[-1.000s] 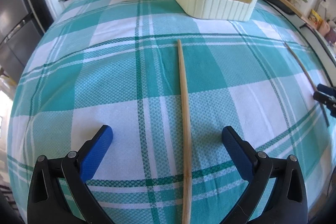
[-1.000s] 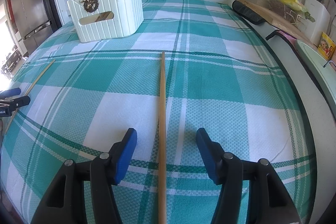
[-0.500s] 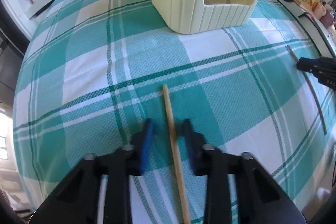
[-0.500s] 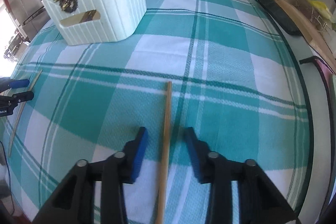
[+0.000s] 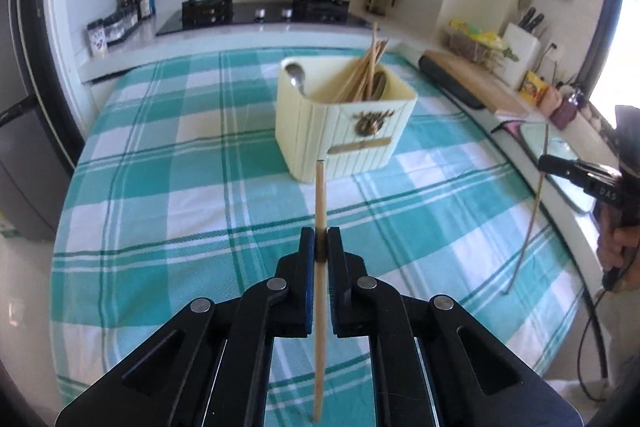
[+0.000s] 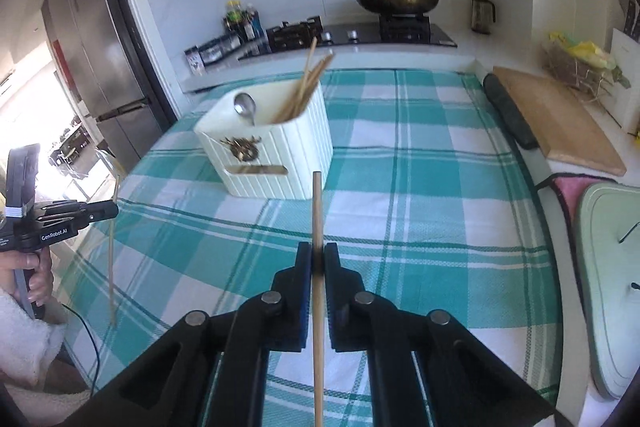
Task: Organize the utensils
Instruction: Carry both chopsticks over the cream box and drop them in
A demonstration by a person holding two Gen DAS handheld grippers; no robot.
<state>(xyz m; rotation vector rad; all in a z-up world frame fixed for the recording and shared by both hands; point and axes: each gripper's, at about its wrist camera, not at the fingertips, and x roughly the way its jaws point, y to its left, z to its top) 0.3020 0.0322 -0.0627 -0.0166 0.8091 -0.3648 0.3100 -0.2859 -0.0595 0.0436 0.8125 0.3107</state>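
Chopsticks that lay flat on the checked cloth (image 5: 180,187) a second ago are now both off it: the left gripper (image 5: 320,247) is clenched on one chopstick (image 5: 319,211), the right gripper (image 6: 316,263) on the other chopstick (image 6: 317,211), each raised and pointing toward the cream holder (image 5: 348,135). Pickup looks done; dropping them in beside the spoon (image 5: 297,77) remains.

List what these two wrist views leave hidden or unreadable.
- Left view: the caddy walls hide the lower ends of the chopsticks in it and the spoon handle.
- Right view: the held chopstick runs off the bottom edge.
- Right view: the spice jars labels are too small to read.
- Left view: the right gripper jaws are edge-on.
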